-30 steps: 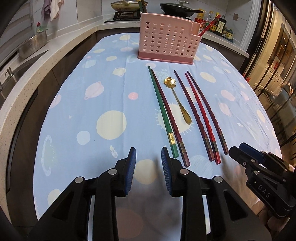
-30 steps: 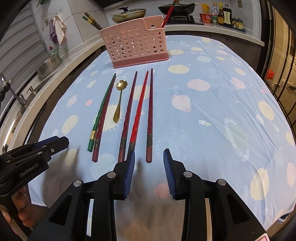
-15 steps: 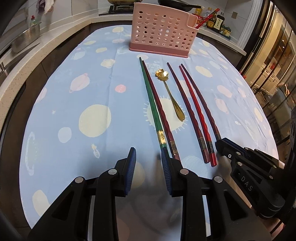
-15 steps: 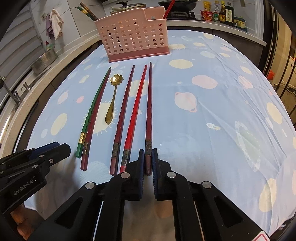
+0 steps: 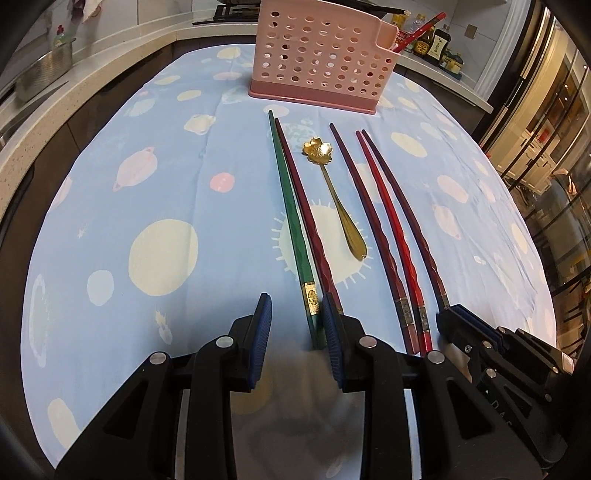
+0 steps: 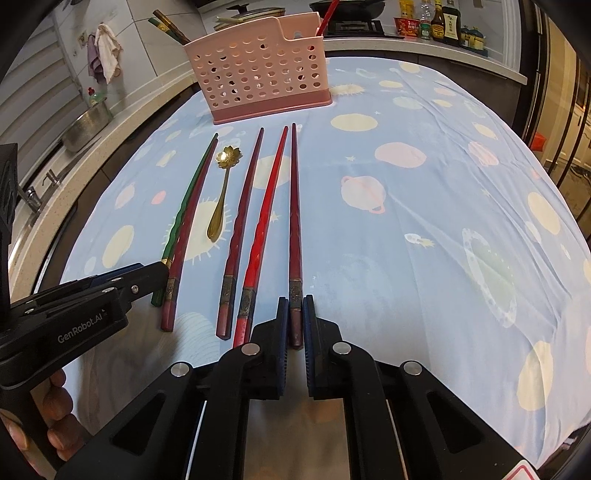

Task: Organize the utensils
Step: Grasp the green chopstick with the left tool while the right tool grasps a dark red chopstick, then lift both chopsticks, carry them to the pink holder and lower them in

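Observation:
Several chopsticks and a gold flower spoon (image 5: 334,192) lie in a row on the blue tablecloth, in front of a pink perforated utensil holder (image 5: 321,62). My left gripper (image 5: 297,325) is open, low over the cloth, with the butt of the green chopstick (image 5: 291,221) between its fingers, close to the right one. My right gripper (image 6: 295,325) is shut on the butt of the rightmost dark red chopstick (image 6: 294,206), which still lies on the cloth. The spoon (image 6: 223,188) and the holder (image 6: 262,70) also show in the right wrist view.
A bright red chopstick (image 6: 264,218) and two dark red ones (image 6: 242,214) lie between the grippers. The holder holds a red chopstick (image 6: 327,16) and others at its left end. A counter with a metal pot (image 6: 86,125), stove and bottles (image 6: 443,22) rings the table.
Both grippers moved forward and down to the chopstick ends. My right gripper went from open to shut around the rightmost dark red chopstick. My left gripper stayed open and came over the green chopstick's end.

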Tool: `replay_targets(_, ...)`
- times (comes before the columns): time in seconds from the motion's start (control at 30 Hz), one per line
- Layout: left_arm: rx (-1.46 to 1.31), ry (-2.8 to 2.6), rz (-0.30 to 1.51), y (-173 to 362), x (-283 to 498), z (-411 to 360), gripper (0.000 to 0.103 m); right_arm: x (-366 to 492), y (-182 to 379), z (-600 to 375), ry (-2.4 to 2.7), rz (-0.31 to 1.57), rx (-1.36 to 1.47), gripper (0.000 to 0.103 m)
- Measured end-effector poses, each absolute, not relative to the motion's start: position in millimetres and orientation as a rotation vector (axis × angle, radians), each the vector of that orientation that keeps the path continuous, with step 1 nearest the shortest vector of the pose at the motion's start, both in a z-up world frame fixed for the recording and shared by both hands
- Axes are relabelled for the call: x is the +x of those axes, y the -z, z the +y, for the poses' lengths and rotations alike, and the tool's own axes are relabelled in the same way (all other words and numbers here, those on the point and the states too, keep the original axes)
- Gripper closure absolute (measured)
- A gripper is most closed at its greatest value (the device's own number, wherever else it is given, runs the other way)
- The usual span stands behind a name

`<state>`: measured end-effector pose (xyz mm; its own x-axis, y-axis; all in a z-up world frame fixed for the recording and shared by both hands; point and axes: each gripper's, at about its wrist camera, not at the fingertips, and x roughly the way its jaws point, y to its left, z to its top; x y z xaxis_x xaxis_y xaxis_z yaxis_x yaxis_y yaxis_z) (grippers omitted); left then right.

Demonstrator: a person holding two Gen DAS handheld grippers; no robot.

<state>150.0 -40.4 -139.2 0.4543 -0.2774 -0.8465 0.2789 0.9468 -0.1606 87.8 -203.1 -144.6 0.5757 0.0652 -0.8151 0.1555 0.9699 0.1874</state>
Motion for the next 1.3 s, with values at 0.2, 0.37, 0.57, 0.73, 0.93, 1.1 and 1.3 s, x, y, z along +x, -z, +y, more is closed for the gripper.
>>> replay_targets(0.2, 0.023, 0.336, 1.030, 140.1, 148.8, -41.8, 0.081, 87.9, 144.7, -203.1, 0.054, 0.959, 0.251, 0.096)
replay_targets(0.37, 0.006, 0.350, 1.042, 140.3, 148.9, -35.6, 0.095, 86.7, 144.6, -203.3, 0.053, 0.958, 0.250, 0.096)
replay_targets(0.57, 0.020, 0.346, 1.032, 135.6, 142.3, -32.4, 0.096, 78.7, 141.5, -204.5, 0.045, 0.956, 0.260, 0.096)
replay_targets(0.73, 0.015, 0.330, 1.005, 121.1, 135.0, -22.7, 0.096, 65.7, 131.5, -207.6, 0.044, 0.935, 0.268, 0.096)
replay_targets(0.93, 0.003, 0.316, 0.968, 99.1, 124.1, -10.9, 0.096, 47.7, 104.5, -215.4, 0.047, 0.870, 0.287, 0.096)
replay_targets(1.1, -0.009, 0.301, 0.924, 74.4, 117.1, -2.5, 0.096, 35.5, 76.7, -222.0, 0.047, 0.804, 0.301, 0.096)
replay_targets(1.3, -0.025, 0.305, 0.853, 39.6, 112.4, 2.1, 0.096, 26.5, 38.8, -231.2, 0.048, 0.713, 0.314, 0.096)
